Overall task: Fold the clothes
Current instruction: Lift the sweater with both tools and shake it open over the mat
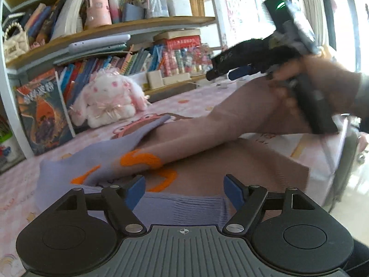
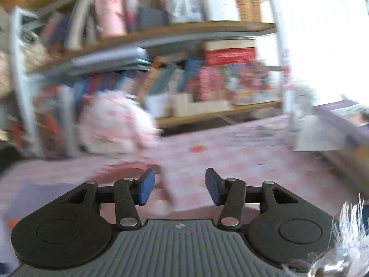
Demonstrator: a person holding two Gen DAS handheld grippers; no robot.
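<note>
While the left gripper [image 1: 184,191] holds its fingers wide apart and empty, the lilac-and-tan sweater [image 1: 161,161] lies on the pink-clothed bench [image 1: 18,184] just beyond their tips. The right gripper [image 2: 177,185] has its fingers parted too, gripping nothing, with tan cloth blurred below them.

A white and pink plush rabbit [image 1: 108,99] sits on the pink patterned worktop [image 1: 196,99], beside a leaning picture book [image 1: 43,117]. Behind stands a bookshelf [image 1: 147,23] crowded with books, a pink cup [image 1: 98,8] and white pen holders [image 1: 178,5].
</note>
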